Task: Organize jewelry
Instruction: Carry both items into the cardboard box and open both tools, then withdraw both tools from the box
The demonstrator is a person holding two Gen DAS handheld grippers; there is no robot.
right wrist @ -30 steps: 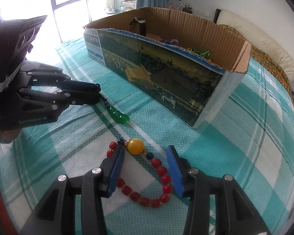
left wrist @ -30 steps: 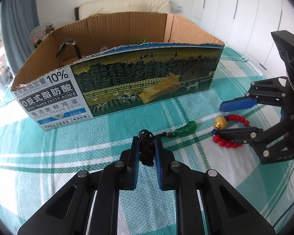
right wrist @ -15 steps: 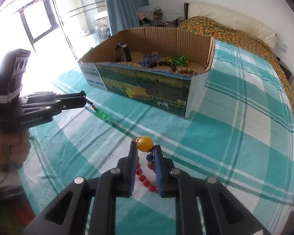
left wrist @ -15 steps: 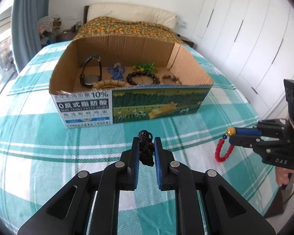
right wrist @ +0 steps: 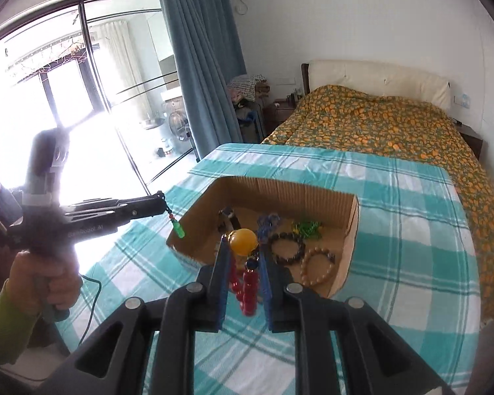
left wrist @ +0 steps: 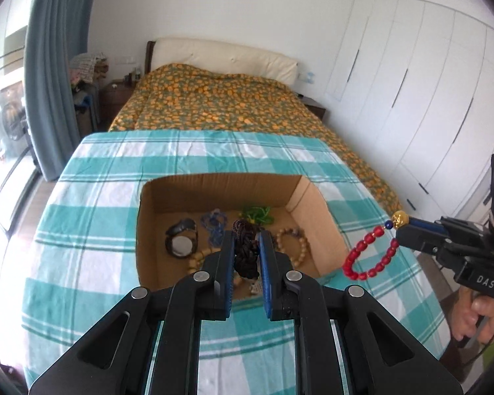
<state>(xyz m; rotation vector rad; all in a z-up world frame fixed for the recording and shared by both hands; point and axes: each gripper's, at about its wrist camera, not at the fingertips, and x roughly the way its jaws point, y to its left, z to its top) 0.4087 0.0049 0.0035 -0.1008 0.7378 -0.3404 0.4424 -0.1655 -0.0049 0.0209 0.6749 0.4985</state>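
Both fingers pinching light, floppy pieces: knotted cord [left wrist: 245, 251] left, red bead bracelet [right wrist: 247, 288] right, dangling limply above the cardboard box [left wrist: 313, 197].

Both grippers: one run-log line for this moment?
left gripper: shut on black cord pendant | right gripper: shut on red bead bracelet | both raised by cardboard box

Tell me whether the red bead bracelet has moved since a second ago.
Yes. The red bead bracelet then lay on the checked cloth beside the cardboard box; now it hangs from the right gripper, lifted above the box's rim level.
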